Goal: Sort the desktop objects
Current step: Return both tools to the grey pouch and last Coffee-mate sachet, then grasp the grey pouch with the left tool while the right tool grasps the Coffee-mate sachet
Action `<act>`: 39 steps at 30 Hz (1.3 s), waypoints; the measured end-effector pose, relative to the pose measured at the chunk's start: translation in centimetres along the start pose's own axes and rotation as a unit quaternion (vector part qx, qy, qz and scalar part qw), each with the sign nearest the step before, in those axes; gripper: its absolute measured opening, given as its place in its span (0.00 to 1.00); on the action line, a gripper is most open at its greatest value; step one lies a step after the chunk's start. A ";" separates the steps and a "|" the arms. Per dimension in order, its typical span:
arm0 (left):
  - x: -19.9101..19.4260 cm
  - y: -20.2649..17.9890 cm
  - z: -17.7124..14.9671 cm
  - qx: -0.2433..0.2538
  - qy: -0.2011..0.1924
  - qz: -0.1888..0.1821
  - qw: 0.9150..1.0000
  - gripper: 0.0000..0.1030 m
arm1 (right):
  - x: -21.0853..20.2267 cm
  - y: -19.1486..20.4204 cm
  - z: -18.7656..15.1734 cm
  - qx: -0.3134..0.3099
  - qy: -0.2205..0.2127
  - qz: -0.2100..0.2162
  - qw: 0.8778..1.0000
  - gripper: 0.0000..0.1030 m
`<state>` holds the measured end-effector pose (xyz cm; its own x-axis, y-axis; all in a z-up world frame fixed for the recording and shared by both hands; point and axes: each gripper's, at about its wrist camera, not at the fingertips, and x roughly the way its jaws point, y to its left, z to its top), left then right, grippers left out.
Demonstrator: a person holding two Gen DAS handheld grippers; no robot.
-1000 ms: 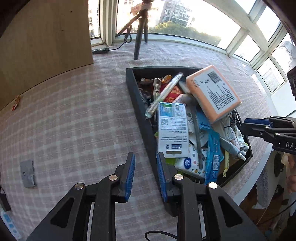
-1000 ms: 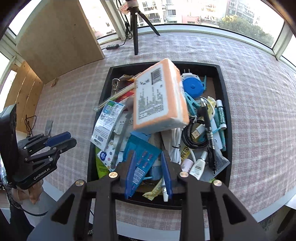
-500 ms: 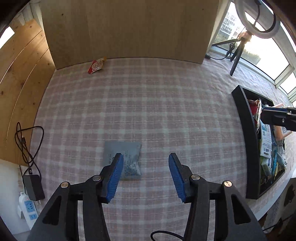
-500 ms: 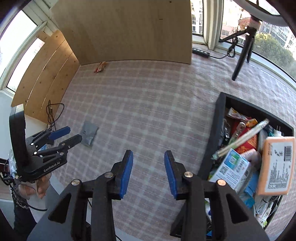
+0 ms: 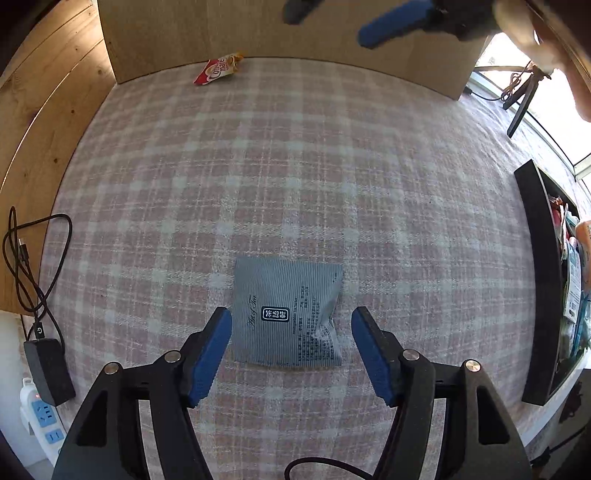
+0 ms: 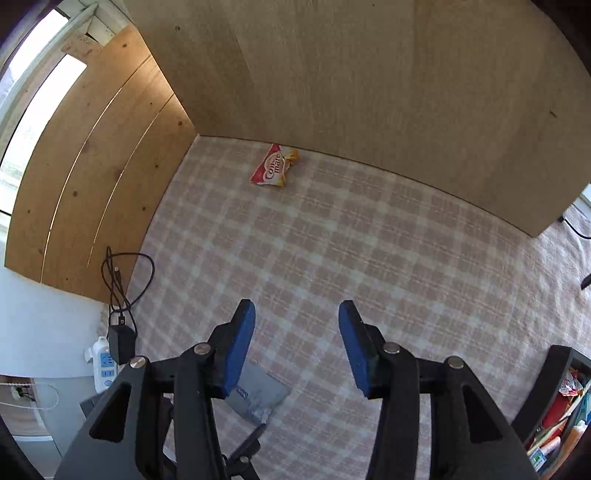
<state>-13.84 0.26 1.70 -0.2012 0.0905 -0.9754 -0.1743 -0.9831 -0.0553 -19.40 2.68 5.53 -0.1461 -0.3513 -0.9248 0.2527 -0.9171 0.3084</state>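
Tea packet, grey, is laid flat on checked cloth, framed btwn wide-open fingers of L gripper, not gripped. R gripper is held wide open, empty, above cloth.

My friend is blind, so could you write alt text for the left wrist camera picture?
An open left gripper with blue pads hovers over a flat grey ribbed tea sachet lying on a pink checked tablecloth. A small red snack packet lies by the far wooden board; a black tray sits right.
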 end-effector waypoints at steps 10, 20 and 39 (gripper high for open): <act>3.4 0.4 1.0 0.005 0.000 0.023 1.000 0.63 | 8.2 1.9 8.6 0.000 0.026 -0.022 0.999 0.47; 5.8 3.5 3.4 0.006 -0.008 0.008 1.000 0.64 | 12.9 2.8 11.4 -0.004 0.021 -0.029 0.999 0.47; 4.2 3.3 -5.3 -0.021 -0.054 0.019 0.998 0.25 | 13.8 5.0 10.2 -0.063 0.013 -0.071 0.995 0.15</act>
<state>-10.13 -3.43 -3.69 -0.3097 0.0670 -0.9485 -0.1237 -0.9919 -0.0297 -29.94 -8.67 -3.46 -0.1650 -0.2136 -0.9629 0.3496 -0.9255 0.1454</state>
